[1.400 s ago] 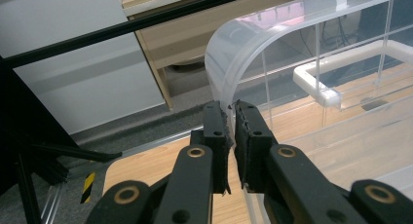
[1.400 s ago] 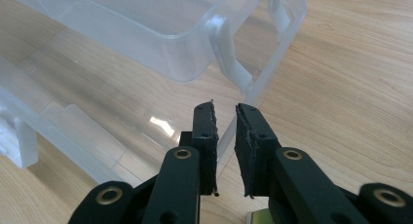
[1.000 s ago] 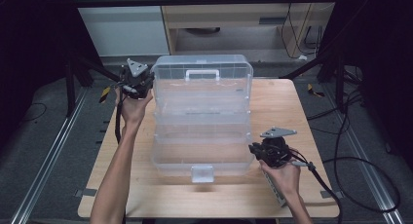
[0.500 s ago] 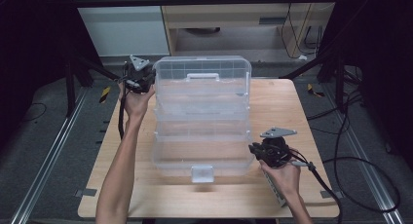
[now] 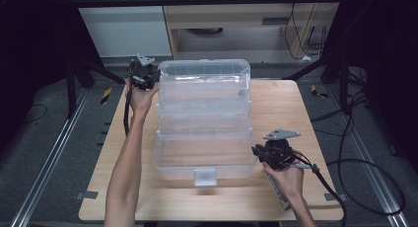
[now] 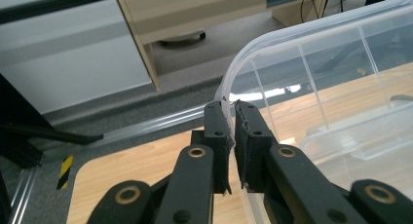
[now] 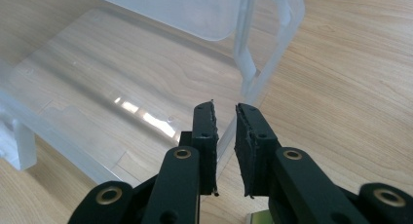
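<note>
Your left gripper (image 5: 154,79) sits at the far left corner of the clear plastic box (image 5: 202,118), out near the far left part of the bench (image 5: 276,96). In the left gripper view its two black jaws are drawn nearly together with the thin rim of the lid (image 6: 311,44) running between them, so you are pinching that rim at its rounded corner (image 6: 229,95). The lid (image 5: 204,71) is the top tier, and it stands raised at the far side of the box, with clear stepped trays fanned out below it towards you.

The box itself takes up the middle of the bench, closer to the left edge than the right, and it reaches from the far edge almost to the near edge. Its bottom tray (image 5: 204,158) lies flat on the wood, with a small latch tab (image 5: 205,176) at the middle of its near wall. Nothing can be made out inside the trays.

Your right gripper (image 5: 257,152) is at the near right corner of the bottom tray, well in from the right edge of the bench. In the right gripper view its jaws are closed to a narrow gap, and the upright wall of the tray (image 7: 221,141) passes between them, so they are clamped on that wall. A clear hinge arm (image 7: 272,44) rises just beyond the jaws, and bare wood lies to its right.
</note>
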`<state>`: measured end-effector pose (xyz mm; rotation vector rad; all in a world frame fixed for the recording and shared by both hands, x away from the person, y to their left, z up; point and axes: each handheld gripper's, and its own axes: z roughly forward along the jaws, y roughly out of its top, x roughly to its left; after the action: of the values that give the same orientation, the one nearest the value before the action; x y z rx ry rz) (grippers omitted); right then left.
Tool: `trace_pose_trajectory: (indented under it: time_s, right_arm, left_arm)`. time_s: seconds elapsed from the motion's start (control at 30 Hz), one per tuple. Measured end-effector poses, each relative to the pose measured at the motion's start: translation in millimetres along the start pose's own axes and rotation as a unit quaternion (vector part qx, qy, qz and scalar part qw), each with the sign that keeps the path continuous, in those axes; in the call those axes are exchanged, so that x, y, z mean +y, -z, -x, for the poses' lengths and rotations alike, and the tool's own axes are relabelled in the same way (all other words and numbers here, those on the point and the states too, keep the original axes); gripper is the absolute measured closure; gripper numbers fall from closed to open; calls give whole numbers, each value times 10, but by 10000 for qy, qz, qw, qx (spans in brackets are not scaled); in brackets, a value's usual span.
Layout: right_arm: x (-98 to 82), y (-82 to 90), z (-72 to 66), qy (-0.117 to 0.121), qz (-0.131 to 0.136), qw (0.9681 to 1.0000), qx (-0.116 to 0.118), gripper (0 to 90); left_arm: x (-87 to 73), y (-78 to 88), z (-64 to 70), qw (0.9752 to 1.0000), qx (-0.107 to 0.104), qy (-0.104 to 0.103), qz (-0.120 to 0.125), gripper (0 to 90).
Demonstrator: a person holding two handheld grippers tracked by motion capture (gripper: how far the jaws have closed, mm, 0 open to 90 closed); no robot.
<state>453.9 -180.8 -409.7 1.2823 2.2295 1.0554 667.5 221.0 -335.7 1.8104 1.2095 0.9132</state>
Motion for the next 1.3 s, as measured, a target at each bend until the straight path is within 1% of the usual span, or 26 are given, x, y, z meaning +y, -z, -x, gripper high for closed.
trace_pose_trajectory:
  time_s: [0.07,0.13,0.17,0.2,0.27,0.43,0.47,0.5,0.53,0.57,0.6,0.63,0.67,0.7,0.73,0.87,0.9,0.93,1.0,1.03,1.07,1.1,1.2,1.23,1.27,1.3]
  right_arm:
    - [-1,-3,-3,5,11,10000,-12,791]
    - [-1,-4,-4,5,15,10000,-17,792]
    - [-4,-6,-7,17,25,10000,-24,793]
    - [-5,-8,-6,28,38,10000,-33,794]
    - [-5,-8,-11,27,40,10000,-47,795]
    - [-8,-9,-14,58,45,9999,-75,797]
    - [-8,-9,-17,54,46,9999,-79,797]
    - [-8,-7,-19,57,40,9999,-84,797]
    - [-9,-4,-23,64,32,9999,-77,797]
    - [-10,-3,-26,63,35,9999,-72,797]
    - [-11,1,-29,55,18,10000,-67,795]
    - [-10,8,-29,35,23,10000,-42,801]
    - [-9,16,-28,2,-3,10000,7,800]
    - [-12,19,-34,6,10,10000,16,804]
    - [-14,22,-42,-7,9,10000,1,804]
    - [-16,23,-42,22,28,10000,-4,805]
    - [-16,24,-43,13,22,10000,-3,805]
    - [-15,25,-43,4,14,10000,2,805]
    - [-14,25,-41,-5,5,10000,-4,805]
    - [-15,24,-41,4,15,10000,-6,805]
    - [-15,24,-41,4,15,10000,-7,805]
    - [-15,24,-40,4,15,10000,-7,805]
    - [-12,24,-33,6,3,10000,14,804]
    - [-11,24,-33,-7,-3,10000,20,804]
    - [-12,25,-32,-6,0,10000,21,804]
    - [-14,25,-33,-1,7,10000,24,804]
  left_arm:
    - [-14,-17,-13,10000,35,-31,-70,833]
    - [-17,-26,-24,9999,61,-74,-83,831]
    - [-29,-34,-26,9998,74,-74,-164,831]
    - [-33,-44,-33,9998,71,-75,-195,831]
    - [-42,-61,-42,9997,70,-12,-232,833]
    - [-51,-96,-44,9996,71,-1,-257,840]
    - [-50,-92,-46,9998,56,19,-187,849]
    - [-28,-67,-52,9998,-100,147,-15,897]
    - [1,-41,-44,9996,-169,214,98,897]
    - [1,-41,-44,9996,-169,214,98,897]
    - [122,19,51,9998,-67,-118,119,897]
    - [168,38,96,9995,1,-294,89,896]
    - [201,65,126,9992,36,-388,104,895]
    - [224,93,141,9992,0,-371,151,894]
    - [239,117,154,9993,-28,-312,199,893]
    - [243,176,154,9994,-94,-321,133,881]
    - [226,217,141,9994,-152,-274,143,874]
    - [212,252,126,9993,-265,-214,131,866]
    - [198,283,120,9993,-287,-197,147,842]
    - [167,360,116,9989,-389,-194,146,835]
    - [155,391,122,9989,-394,-197,158,829]
    - [135,446,131,9989,-375,-247,139,818]
    - [92,594,145,9985,-427,-282,175,795]
    - [73,649,148,9984,-461,-263,193,783]
    - [47,717,151,9981,-549,-231,181,769]
    - [22,770,155,9978,-577,-261,213,760]
